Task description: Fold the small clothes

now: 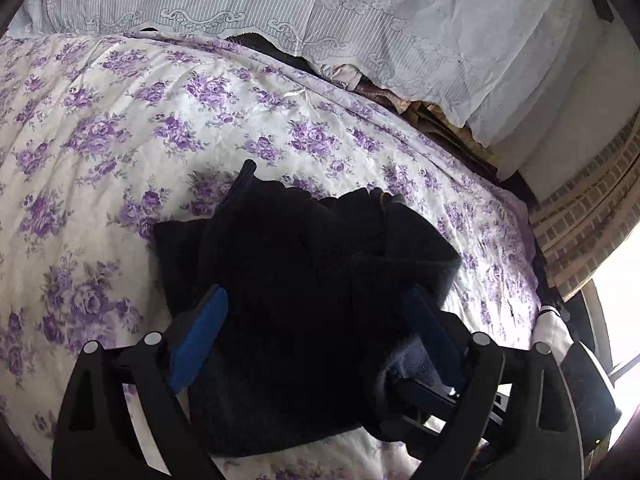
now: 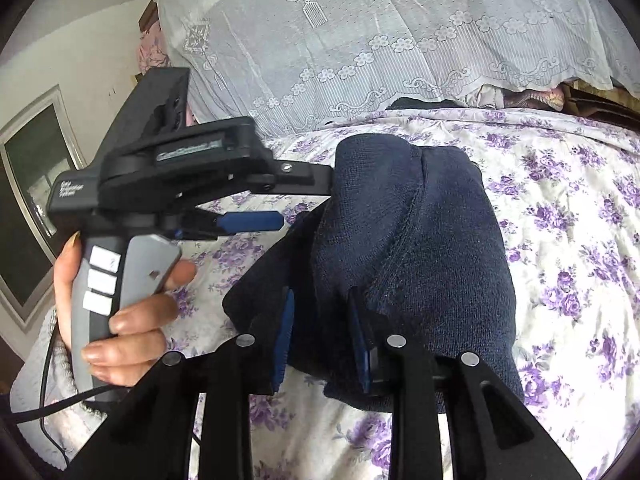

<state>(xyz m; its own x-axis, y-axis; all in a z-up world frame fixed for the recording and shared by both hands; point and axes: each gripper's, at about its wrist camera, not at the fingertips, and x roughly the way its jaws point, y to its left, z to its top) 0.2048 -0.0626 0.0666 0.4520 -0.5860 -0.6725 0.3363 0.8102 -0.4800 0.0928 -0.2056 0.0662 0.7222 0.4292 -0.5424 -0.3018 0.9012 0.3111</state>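
A lace cover [image 1: 360, 20] drapes the headboard end beyond the floral bedspread [image 1: 120, 128], with some crumpled cloth [image 1: 372, 88] showing under its hem. A brick wall [image 1: 592, 216] and a bright window [image 1: 624, 300] stand off to the right side of the bed. From my right view a dark door [image 2: 28, 200] sits at the far left.

The navy garment [image 2: 420, 240] lies bunched on the bedspread, and it blocks most of what is ahead of both my tools.

My left gripper [image 1: 320, 320] has its blue pads [image 1: 200, 340] spread wide, the garment filling the gap between them; cloth lies over the right pad, and I cannot tell whether either pad presses it. In my right view I see that tool from the side, my left hand [image 2: 120, 312] wrapped round its grey handle, one finger reaching into the garment's fold.

My right gripper [image 2: 320, 344] has its pads [image 2: 284, 340] drawn close on a fold of the garment's near edge, pinching it.
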